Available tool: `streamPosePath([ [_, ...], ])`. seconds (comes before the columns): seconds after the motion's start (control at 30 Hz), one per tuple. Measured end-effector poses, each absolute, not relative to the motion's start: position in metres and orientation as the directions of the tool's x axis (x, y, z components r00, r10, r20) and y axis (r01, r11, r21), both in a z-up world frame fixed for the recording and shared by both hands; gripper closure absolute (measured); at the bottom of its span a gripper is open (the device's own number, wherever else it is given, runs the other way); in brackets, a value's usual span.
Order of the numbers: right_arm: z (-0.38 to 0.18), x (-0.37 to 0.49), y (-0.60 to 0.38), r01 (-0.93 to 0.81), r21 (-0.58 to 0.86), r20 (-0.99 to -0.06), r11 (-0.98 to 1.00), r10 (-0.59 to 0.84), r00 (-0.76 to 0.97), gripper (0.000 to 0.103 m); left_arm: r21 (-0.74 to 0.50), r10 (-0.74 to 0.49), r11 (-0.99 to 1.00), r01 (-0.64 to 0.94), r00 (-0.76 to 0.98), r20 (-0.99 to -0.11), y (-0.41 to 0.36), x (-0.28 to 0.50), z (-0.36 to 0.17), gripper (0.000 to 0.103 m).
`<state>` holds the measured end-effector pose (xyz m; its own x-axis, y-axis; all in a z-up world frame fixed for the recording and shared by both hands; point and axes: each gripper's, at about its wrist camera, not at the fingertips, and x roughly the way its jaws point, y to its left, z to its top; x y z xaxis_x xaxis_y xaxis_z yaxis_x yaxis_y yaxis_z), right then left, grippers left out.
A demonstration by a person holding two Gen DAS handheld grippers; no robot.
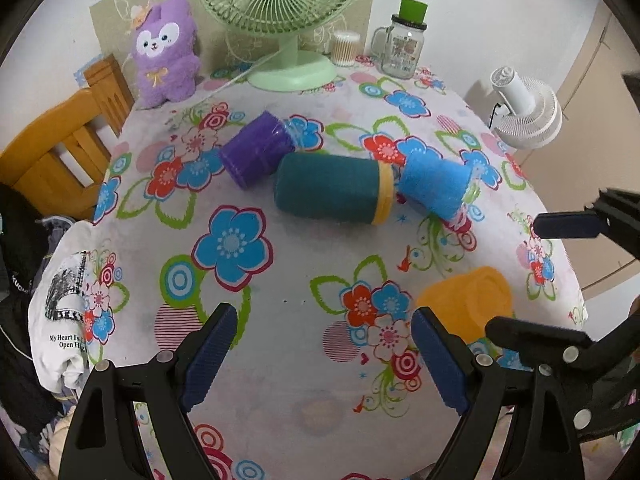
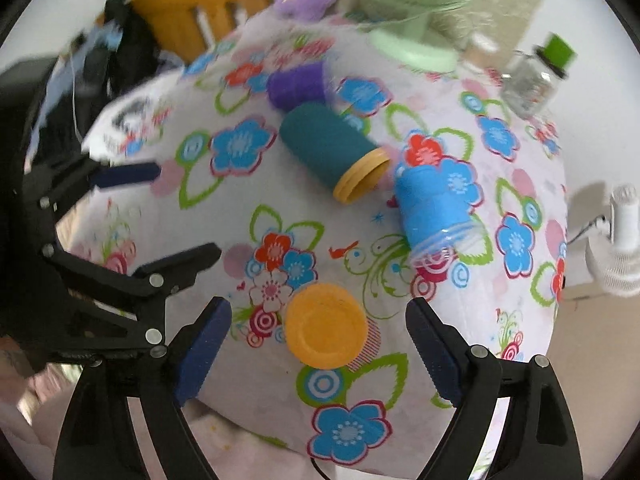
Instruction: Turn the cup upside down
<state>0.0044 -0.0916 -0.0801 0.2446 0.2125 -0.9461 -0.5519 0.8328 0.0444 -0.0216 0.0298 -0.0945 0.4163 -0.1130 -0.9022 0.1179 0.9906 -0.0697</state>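
Orange cup [image 2: 326, 326]: seen standing inverted, flat base uppermost, near the table's front edge; judged already flipped.
Right gripper [image 2: 318, 354]: jaws wide apart around the orange cup, nothing held; judged released.
Left gripper [image 1: 322, 360]: spread open over bare floral tablecloth [image 1: 248, 320], empty.
Remaining cups: teal cup [image 1: 328, 188], blue cup [image 1: 436, 184], purple cup [image 1: 256, 152] lie on their sides, clustered mid-table, untouched.

White shirt [image 1: 60, 320] — reads "My Heart Is", "Open High".
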Motion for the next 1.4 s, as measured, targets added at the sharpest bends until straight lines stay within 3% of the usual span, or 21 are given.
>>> streamPosePath([
  [0.47, -0.070, -0.031, -0.159, -0.337, 0.077, -0.859, 0.939, 0.233, 0.455, 0.012, -0.070, -0.087, 0.996, 0.056, 0.446, -0.891, 0.004, -0.051, -0.080, 0.012],
  [0.6, -0.070, -0.039, -0.172, -0.290, 0.081, -0.853, 0.954, 0.217, 0.475, 0.005, -0.113, -0.096, 0.994, -0.008, 0.456, -0.885, 0.005, -0.060, -0.076, 0.012],
  [1.4, -0.065, -0.052, -0.189, -0.184, 0.066, -0.837, 0.981, 0.155, 0.525, 0.004, -0.135, -0.068, 0.985, -0.105, 0.485, -0.872, 0.013, -0.074, -0.072, 0.010],
])
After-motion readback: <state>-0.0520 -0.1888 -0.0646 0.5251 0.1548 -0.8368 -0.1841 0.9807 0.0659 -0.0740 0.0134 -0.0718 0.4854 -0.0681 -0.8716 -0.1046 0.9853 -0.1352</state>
